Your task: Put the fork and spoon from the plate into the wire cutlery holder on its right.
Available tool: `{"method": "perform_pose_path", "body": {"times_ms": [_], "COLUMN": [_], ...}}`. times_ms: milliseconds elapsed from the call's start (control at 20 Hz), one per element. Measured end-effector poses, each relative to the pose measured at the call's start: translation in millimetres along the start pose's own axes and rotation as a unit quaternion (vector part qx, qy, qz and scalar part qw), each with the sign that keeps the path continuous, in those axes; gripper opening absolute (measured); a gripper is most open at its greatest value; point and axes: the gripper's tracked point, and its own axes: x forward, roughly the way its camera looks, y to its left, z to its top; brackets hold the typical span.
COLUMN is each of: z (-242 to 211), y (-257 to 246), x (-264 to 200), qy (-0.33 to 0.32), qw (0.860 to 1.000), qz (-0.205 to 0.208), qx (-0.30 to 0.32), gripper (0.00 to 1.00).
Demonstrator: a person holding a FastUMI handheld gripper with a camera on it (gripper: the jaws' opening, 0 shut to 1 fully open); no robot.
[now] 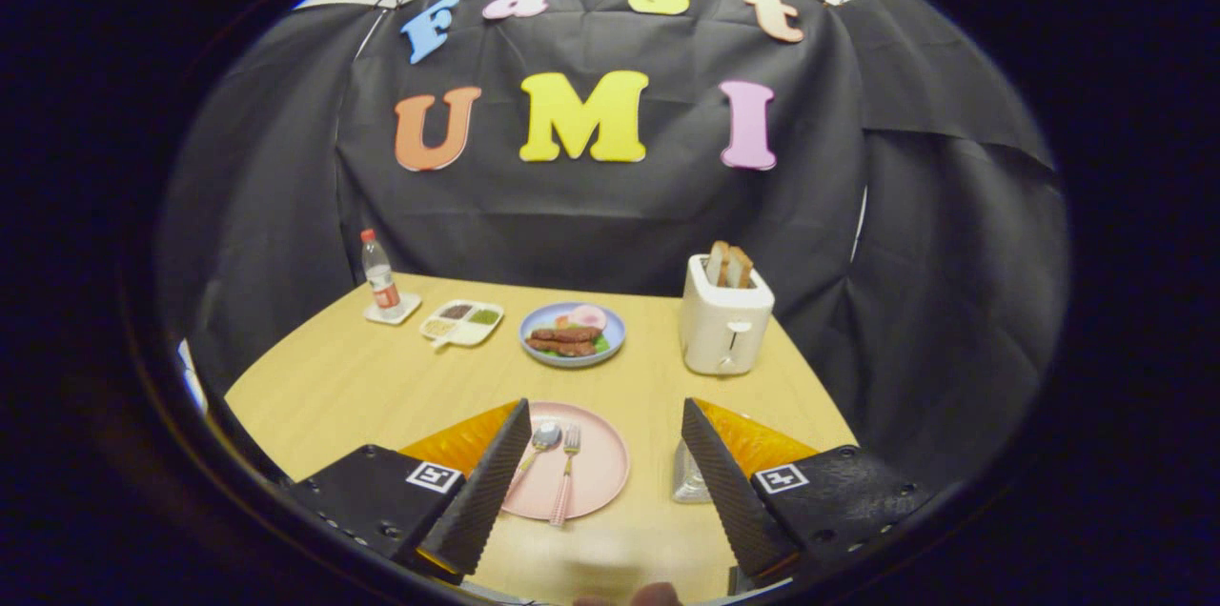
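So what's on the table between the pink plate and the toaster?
Nothing. In the gripper view, bare wood table runs from the pink plate to the toaster. The gripper hangs open, its fingers either side of the plate.

- Light is even and soft, falling from above; the wooden table (381, 377) is evenly bright, no hard glare.
- Shadows are faint and short: a small one at the toaster (724, 320) base.
- The cloth wall reads dim, its creases catching weak sheen.
- Strong fisheye bend: table edges curve, the far wall bows.
- The near table edge is smeared and soft.
- The gripper (605, 463), fingers wide apart, is sharp; the far dishes are slightly soft.
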Motion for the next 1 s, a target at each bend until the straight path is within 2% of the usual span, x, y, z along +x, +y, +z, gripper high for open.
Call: {"method": "perform_pose_path", "body": {"times_ms": [350,550,700,850,900,950,1000], "z": [-90,-118,-133,-145,-149,-152,-156], "y": [26,26,31,36,35,33,34], "x": [59,86,96,101,107,109,112], "qy": [0.138,0.175,0.206,0.228,0.234,0.241,0.248], "qw": [0.990,0.984,0.978,0.974,0.972,0.970,0.969], "qz": [0.019,0.014,0.015,0.015,0.010,0.006,0.004], "qx": [0.001,-0.010,-0.008,-0.015,-0.018,-0.019,-0.017], "gripper": [0.94,0.89,0.74,0.66,0.53,0.47,0.36]}}
